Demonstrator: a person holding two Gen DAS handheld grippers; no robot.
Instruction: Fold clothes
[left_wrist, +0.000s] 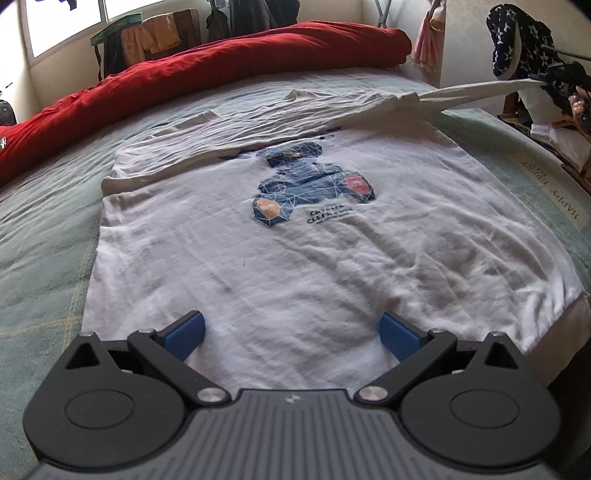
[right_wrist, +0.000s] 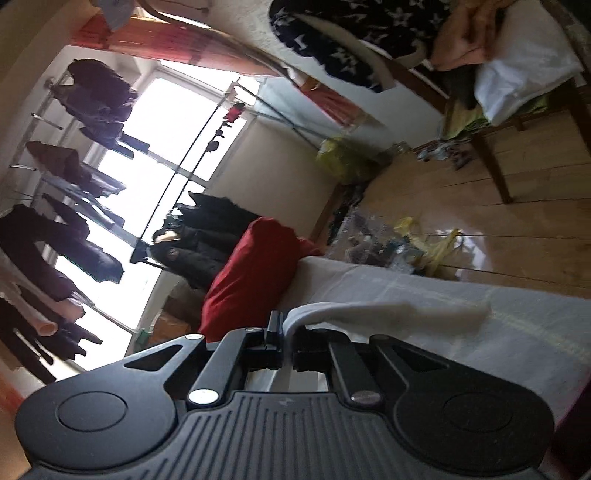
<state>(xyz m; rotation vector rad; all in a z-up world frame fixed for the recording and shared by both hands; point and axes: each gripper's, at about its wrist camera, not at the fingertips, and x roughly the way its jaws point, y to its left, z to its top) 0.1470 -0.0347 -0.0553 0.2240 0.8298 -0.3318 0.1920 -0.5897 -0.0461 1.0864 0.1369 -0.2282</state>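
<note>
Home bedroom: bed (left_wrist: 55, 229), hanging clothes (right_wrist: 55, 236).

Bright window (right_wrist: 155, 177), wooden floor (right_wrist: 480, 206)

The white cotton T-shirt (left_wrist: 295, 236) bore a blue geometric bear print (left_wrist: 314, 184) with orange and red patches. The pale green checked bed sheet (left_wrist: 44, 229) lay under it, beside the plain deep red rolled duvet (left_wrist: 221, 59). The left gripper (left_wrist: 291, 332) had blue pads (left_wrist: 184, 332) on black arms.
</note>
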